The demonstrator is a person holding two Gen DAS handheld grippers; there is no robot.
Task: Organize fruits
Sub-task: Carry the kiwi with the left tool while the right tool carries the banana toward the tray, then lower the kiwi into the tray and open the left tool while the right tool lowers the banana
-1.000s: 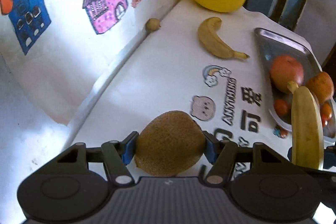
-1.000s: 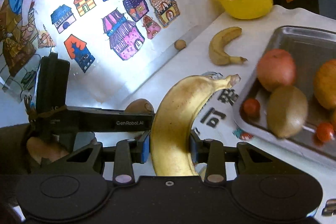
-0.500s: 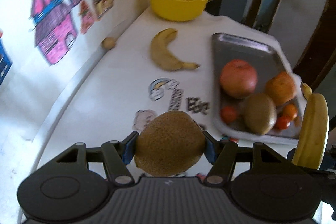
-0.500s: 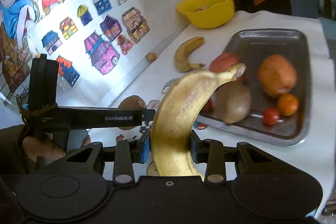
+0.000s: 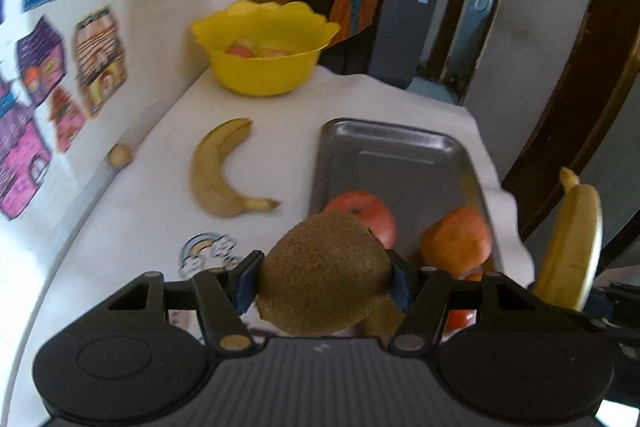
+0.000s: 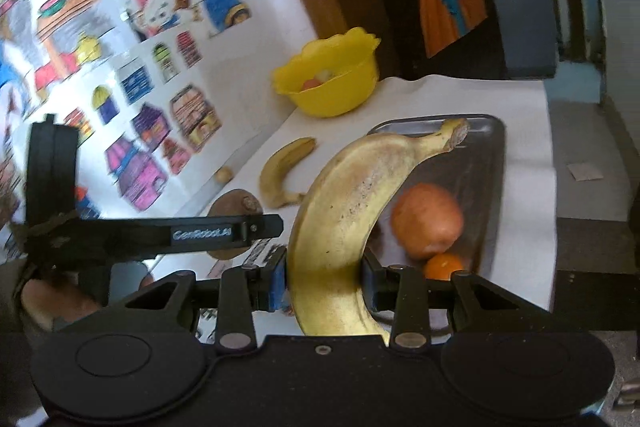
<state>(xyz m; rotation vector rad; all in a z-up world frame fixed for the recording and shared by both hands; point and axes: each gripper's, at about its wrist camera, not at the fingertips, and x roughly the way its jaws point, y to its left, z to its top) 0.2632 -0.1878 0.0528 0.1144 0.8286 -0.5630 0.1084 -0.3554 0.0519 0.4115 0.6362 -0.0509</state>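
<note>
Left gripper (image 5: 324,285) fingers clamped on a kiwi (image 5: 324,273), held above the near end of the metal tray (image 5: 394,151). Right gripper (image 6: 325,283) fingers clamped on a banana (image 6: 344,211), over the tray.

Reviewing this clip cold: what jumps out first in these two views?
Both tongs are loaded: the left tongs clamp a brown kiwi, and the right tongs clamp a yellow banana held above the near end of a metal tray with round fruit in it. Beyond them, a second banana lies on the white table, with a bright yellow bowl at the far end by the wall.
</note>
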